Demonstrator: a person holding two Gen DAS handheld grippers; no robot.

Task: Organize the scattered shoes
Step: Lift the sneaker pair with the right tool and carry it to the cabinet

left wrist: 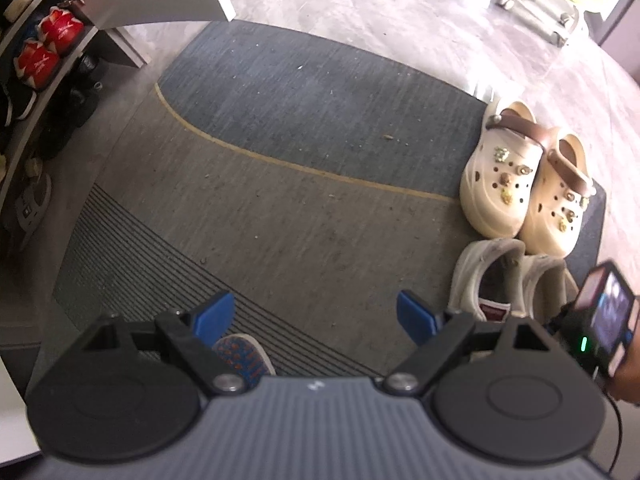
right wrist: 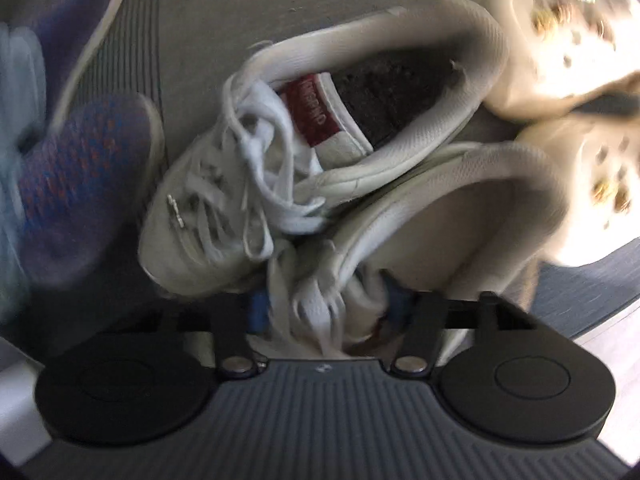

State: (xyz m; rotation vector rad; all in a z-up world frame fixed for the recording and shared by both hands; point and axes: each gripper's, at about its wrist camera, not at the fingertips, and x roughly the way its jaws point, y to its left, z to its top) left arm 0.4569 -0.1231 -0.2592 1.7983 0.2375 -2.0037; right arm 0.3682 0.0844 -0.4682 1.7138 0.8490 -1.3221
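The left wrist view takes in the whole entrance: a grey and blue mat [left wrist: 280, 152] on a marbled floor [left wrist: 400, 8], a shoe rack [left wrist: 36, 80] at the left edge with red shoes [left wrist: 48, 44] on a shelf, and, along the mat's right side, a pair of cream clogs [left wrist: 524, 184] with brown straps and charms; just below them stand the white sneakers [left wrist: 504, 280], side by side. The left tongs [left wrist: 316, 312] hang wide open over bare mat with nothing between the blue pads; a blue and orange knit shoe [left wrist: 244, 356] peeks out under them.

The right wrist view, blurred, shows only the close-up: the right tongs [right wrist: 328, 308] are closed on the laces and tongue of the nearer white sneaker [right wrist: 440, 216], the blue pads pressing the fabric from both sides; the other white sneaker [right wrist: 320, 140] lies touching it, its red tongue label legible only here; the clogs' toes [right wrist: 568, 80] crowd the right edge.
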